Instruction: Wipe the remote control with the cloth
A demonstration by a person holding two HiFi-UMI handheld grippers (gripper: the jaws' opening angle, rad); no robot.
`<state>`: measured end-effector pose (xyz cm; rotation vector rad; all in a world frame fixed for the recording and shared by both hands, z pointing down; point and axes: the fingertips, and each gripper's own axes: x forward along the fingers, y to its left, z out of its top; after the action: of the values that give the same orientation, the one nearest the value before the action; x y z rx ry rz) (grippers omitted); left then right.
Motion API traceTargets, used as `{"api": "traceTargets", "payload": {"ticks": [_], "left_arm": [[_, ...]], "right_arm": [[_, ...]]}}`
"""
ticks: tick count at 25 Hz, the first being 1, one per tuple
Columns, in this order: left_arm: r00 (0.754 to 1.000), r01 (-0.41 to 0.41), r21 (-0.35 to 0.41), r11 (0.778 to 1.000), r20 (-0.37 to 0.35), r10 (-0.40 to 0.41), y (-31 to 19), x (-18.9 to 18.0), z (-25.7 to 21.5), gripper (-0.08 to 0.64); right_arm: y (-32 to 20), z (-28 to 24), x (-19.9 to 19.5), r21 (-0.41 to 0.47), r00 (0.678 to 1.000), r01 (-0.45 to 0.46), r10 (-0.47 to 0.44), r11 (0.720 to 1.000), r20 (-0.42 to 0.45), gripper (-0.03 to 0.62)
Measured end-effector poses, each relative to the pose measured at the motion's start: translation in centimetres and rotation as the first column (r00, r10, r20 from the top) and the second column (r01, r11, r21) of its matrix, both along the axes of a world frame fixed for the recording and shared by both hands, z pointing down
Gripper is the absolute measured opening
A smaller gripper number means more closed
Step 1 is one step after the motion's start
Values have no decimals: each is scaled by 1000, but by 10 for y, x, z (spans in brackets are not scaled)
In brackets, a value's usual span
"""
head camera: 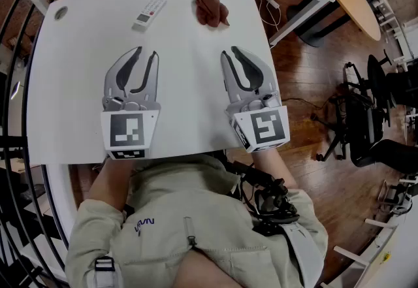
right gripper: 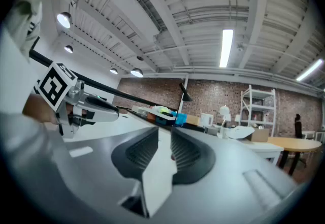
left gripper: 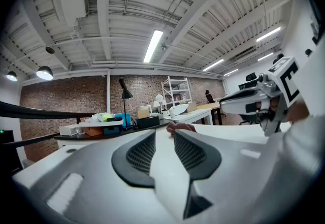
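- Remote shares a white table with one cloth. The table fills the upper left and centre of the head view, and its bare top leaves room for wiping.
- Person in a pale jacket sits at the bottom of the frame against the table's near edge. Both arms reach forward, so the two tools sit side by side in front of the body.
- Left gripper sits at centre left, level and low at the table top, pointing toward the top of the frame. Its jaws stand a narrow way apart and hold nothing; only table shows through the gap in its own view. It points roughly toward the remote, so it may be meant to steady it.
- Right gripper sits at centre right in the same level pose. Its jaws are also narrowly parted and empty. It lines up roughly with the cloth, which suggests it will pick that up.
- Cloth is reddish-brown and crumpled in a small heap at upper centre, well apart from both grippers and near the remote, to its right.
- Remote is white and slim, lying at an angle left of upper centre with its keys up, near the table's far side. Nothing touches it, so wiping looks not yet begun.
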<state>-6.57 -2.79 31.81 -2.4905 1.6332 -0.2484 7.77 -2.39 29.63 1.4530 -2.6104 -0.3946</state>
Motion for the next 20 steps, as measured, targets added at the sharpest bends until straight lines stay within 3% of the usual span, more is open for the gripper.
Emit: {"api": "traceTargets", "payload": {"ticks": [3, 7, 14, 20], "left_arm": [[1000, 7, 8, 1000, 13, -7, -15, -7, -10, 125], [999, 35, -15, 999, 30, -34, -43, -23, -13, 148], [998, 36, -140, 989, 55, -29, -97, -36, 1, 267], [996, -1, -277, 961, 88, 26, -130, -30, 32, 315]], "right_arm": [[-11, -8, 7, -18, 1000, 15, -15, 1000, 10, 87], [-25, -17, 14, -12, 998, 28, -29, 1000, -55, 113], [-61, -32, 16, -19, 990, 53, -55, 998, -130, 158], [-106, -34, 10, -77, 993, 57, -65, 995, -101, 239]]}}
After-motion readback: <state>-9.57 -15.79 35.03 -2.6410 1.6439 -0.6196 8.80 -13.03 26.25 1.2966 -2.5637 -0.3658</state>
